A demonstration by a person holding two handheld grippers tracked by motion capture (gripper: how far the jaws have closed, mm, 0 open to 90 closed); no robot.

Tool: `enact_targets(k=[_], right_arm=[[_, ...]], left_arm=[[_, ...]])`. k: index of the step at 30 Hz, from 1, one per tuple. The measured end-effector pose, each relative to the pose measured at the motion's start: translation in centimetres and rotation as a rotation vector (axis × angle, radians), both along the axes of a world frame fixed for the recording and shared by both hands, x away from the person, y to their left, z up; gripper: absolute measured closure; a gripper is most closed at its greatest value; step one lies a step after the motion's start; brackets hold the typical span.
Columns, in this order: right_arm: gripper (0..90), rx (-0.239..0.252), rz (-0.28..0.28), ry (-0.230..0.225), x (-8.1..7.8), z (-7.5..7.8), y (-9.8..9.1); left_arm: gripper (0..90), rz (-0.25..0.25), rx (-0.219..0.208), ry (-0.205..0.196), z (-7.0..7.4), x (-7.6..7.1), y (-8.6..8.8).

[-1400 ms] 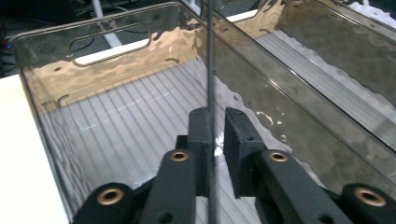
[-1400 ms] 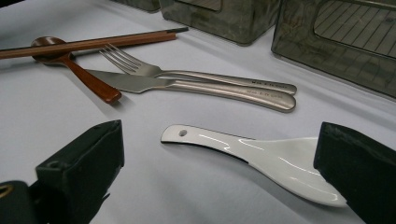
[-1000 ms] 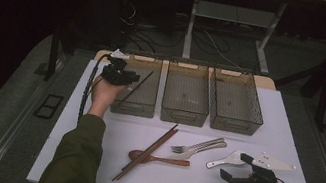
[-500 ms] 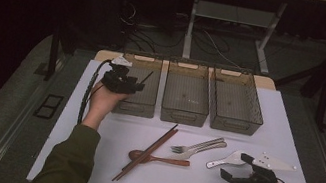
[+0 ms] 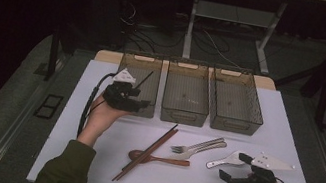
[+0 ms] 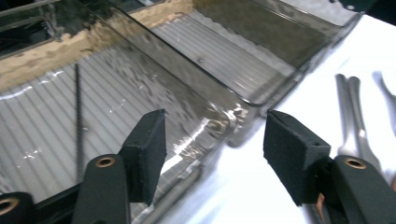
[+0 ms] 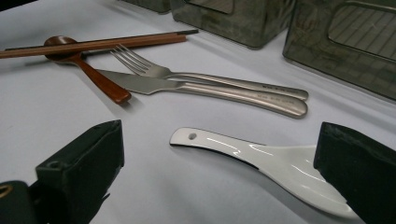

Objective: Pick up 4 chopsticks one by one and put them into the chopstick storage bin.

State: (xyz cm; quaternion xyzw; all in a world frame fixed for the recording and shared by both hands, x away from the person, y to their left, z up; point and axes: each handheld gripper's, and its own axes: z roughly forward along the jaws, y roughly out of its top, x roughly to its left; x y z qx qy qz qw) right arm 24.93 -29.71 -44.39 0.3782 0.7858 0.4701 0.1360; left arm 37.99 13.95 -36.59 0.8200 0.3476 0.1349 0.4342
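- Black chopstick [image 5: 144, 80] leans in the left bin [image 5: 141, 65]; left gripper [image 5: 140, 103] fingers have just been opening, nothing between them.
- Right gripper [image 5: 234, 167] fingers stand apart beside the white spoon [image 7: 261, 161].

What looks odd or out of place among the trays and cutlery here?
One dark chopstick leans slanted in the left bin, its tip poking above the rim, while the other bins look empty. The open left gripper hovers at that bin's near corner. The remaining cutlery lies loose on the white table.
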Motion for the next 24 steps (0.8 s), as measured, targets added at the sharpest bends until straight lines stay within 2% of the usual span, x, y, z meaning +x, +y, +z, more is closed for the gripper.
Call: enact_targets(k=[8, 9, 15, 19, 24], right_arm=[[1.4, 0.002, 0.022, -0.011, 0.2, 0.2, 0.2], [1.4, 0.003, 0.022, -0.012, 0.2, 0.2, 0.2], [1.4, -0.011, 0.023, -0.005, 0.2, 0.0, 0.4], [1.4, -0.012, 0.020, -0.005, 0.1, 0.0, 0.5], [1.4, -0.018, 0.021, 0.001, 0.1, -0.1, 0.6]], left_arm=[[29.8, -0.036, -0.012, -0.001, -0.4, -2.5, -1.1], [29.7, -0.035, -0.023, 0.000, -0.6, -2.8, -1.2], [29.9, -0.049, -0.015, 0.015, -1.6, -4.4, -1.2], [33.9, -0.058, -0.013, 0.033, -2.6, -5.7, -1.1], [43.9, -0.076, -0.012, 0.060, -3.6, -7.0, -1.2]])
